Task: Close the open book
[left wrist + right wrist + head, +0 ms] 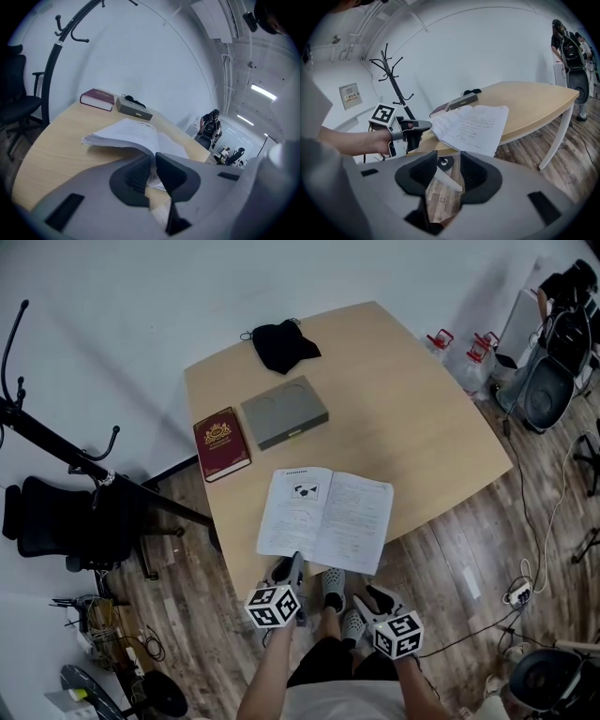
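The open book (323, 517) lies with white printed pages up at the near edge of the light wooden table (422, 409). My left gripper (296, 564) is at the near edge of the book's left half. In the left gripper view its jaws (152, 169) are almost together, with white paper in the thin gap, and the left pages (124, 133) rise a little off the table. In the right gripper view the left gripper (419, 125) meets that page corner. My right gripper (370, 598) hangs off the table's near edge, open (449, 171), with only floor between the jaws.
A dark red book (221, 443), a grey flat box (284, 412) and a black cloth (283, 343) lie farther back on the table. A black coat rack (56, 442) and office chair (56, 521) stand to the left. Water bottles (464, 357) and equipment are at the right.
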The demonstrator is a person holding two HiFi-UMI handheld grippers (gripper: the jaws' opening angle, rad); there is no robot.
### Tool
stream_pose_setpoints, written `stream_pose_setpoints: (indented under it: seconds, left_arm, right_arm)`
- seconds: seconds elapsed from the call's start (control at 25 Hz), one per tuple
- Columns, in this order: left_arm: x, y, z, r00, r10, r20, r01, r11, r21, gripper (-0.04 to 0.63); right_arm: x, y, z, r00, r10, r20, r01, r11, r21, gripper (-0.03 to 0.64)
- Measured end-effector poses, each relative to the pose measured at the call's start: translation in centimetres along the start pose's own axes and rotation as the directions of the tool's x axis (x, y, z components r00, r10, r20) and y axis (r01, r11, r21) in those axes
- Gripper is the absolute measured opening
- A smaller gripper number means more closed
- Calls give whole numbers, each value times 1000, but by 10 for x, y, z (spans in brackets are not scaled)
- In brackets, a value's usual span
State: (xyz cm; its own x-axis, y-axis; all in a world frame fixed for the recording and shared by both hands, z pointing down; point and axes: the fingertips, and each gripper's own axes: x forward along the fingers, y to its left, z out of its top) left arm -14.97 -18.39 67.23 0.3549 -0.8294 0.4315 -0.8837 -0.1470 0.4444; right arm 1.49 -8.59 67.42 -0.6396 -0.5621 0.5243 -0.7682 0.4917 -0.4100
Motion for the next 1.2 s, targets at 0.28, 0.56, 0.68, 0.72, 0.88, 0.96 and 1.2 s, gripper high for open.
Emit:
stream_pose_setpoints:
  seconds: [0.28, 0.56, 0.68, 0.72, 0.88, 0.96, 1.2]
  left_arm:
    - [-1, -8, 1, 999, 28, -30, -22, 986, 166, 52]
    - [-1, -19, -2, 997, 52, -58, -31, 946, 322, 52]
    - [-1, -27, -5, 996, 51, -75, -17, 918, 395, 51]
    - [-1, -29, -7, 996, 51, -79, -14, 911, 412, 51]
    - [1, -35, -10, 994, 54, -91, -4, 880, 476, 51]
    - [1, -39, -12, 993, 57, -103, 5, 856, 517, 51]
    - [1, -46, -22, 987, 72, -146, 35, 785, 618, 51]
  right_arm:
    - [-4, 1, -4, 1000, 2, -5, -2, 1000, -8, 164]
    - [-7, 0, -3, 1000, 4, -1, -4, 1000, -15, 164]
    - [-9, -1, -4, 1000, 2, -1, -2, 1000, -16, 164]
    - [-10, -2, -4, 1000, 1, -1, -1, 1000, -16, 164]
    - [-12, -3, -5, 1000, 0, 4, 0, 1000, -15, 166]
    - [-14, -5, -5, 1000, -5, 7, 5, 1000, -11, 164]
    - [-17, -6, -1, 1000, -11, 21, 11, 1000, -4, 164]
